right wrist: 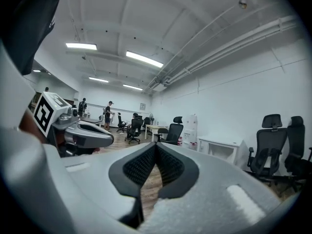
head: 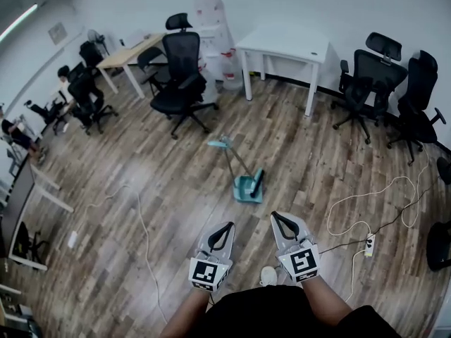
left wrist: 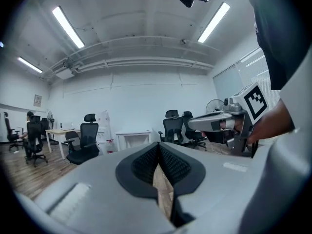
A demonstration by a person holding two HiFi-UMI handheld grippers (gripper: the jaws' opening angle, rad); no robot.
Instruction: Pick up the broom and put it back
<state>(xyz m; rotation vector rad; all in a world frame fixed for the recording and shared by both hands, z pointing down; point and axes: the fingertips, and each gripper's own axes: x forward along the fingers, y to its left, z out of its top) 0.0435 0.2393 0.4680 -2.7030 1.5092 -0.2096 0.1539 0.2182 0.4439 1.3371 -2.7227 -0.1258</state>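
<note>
We hold both tools low in front of us over the wooden floor [head: 127, 210], side by side and a little apart. The left hand-held gripper [head: 224, 229] has its jaws pressed together at the tips with nothing between them; through the slot behind the pads only floorboards show. The right hand-held gripper [head: 280, 219] is likewise closed and empty.

The broom [head: 258, 182] is on the floor ahead of us, well apart from both tools. Its dark head sits at the teal dustpan [head: 246, 189], and thin handles run up and left from there to a teal end piece. Whether it stands or lies we cannot tell.

Beyond it are a black office chair [head: 182, 76] and a white worktop [head: 285, 44]. A power strip [head: 369, 243] with a white cable lies on the floor to our right.
</note>
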